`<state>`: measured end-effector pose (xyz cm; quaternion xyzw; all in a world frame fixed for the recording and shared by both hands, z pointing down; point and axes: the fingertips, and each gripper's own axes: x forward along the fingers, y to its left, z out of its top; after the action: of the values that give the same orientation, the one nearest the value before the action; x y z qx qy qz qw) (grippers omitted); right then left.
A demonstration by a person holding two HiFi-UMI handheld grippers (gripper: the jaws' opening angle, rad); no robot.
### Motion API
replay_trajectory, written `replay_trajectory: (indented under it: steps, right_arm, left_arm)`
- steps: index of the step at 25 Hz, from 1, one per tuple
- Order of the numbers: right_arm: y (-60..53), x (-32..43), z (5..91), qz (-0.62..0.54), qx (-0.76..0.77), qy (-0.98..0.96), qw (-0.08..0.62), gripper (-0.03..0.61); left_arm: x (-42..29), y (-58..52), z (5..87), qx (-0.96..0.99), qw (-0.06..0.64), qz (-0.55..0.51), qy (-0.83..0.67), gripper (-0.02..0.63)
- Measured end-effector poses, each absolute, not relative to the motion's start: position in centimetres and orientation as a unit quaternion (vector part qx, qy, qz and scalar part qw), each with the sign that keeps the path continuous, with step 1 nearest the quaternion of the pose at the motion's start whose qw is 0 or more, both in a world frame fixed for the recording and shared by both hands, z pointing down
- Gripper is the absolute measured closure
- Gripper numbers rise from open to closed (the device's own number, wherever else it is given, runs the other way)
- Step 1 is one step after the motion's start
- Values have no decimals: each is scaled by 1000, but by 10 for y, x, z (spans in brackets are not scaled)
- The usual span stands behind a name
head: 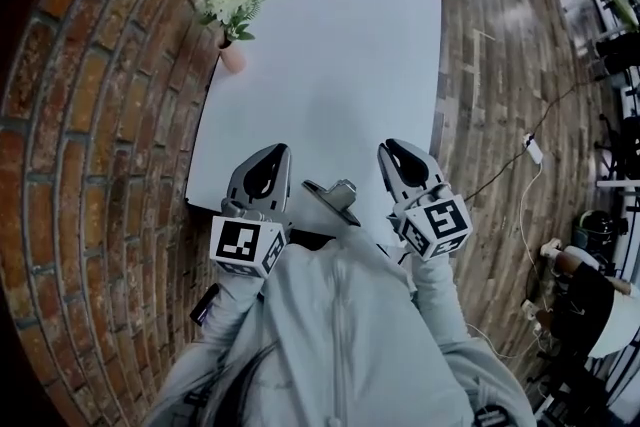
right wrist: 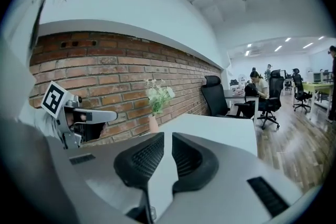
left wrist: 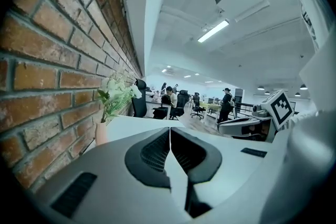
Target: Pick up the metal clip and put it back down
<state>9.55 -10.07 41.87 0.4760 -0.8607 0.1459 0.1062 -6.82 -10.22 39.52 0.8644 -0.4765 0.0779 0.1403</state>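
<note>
The metal clip (head: 335, 198), dark with a silvery handle, lies on the white table (head: 340, 45) near its front edge, between my two grippers. My left gripper (head: 272, 151) hovers just left of the clip with its jaws shut and empty; the left gripper view shows its jaws (left wrist: 169, 129) meeting at the tip. My right gripper (head: 392, 148) hangs just right of the clip, also shut with nothing in it (right wrist: 168, 136). Neither gripper touches the clip. The clip does not show in either gripper view.
A pink vase of white flowers (head: 232, 55) stands at the table's far left corner against the brick wall (head: 90, 115). Wooden floor (head: 500, 95) with a cable and plug lies to the right. Office chairs (right wrist: 218, 94) and seated people are beyond the table.
</note>
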Motion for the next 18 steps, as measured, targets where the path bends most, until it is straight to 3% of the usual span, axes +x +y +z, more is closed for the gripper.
replay_trajectory:
  steps: [2,5,13,18]
  right_arm:
    - [-100,94,419,150,470,-863,105,548]
    - [-98,90,422,157,458,-868,108,468]
    - [-89,72,443,194,417,-879,123,342]
    - [-78,62,465,214,396,-881,142,331]
  left_arm:
    - [-68,-103,397,866,141,79,-473,584]
    - [-69,-104,399,867,144,80,-470,584]
    - [-67,-105,407,871,152,85,-459,584]
    - [-64,-103,414,873,159,93,-451,584]
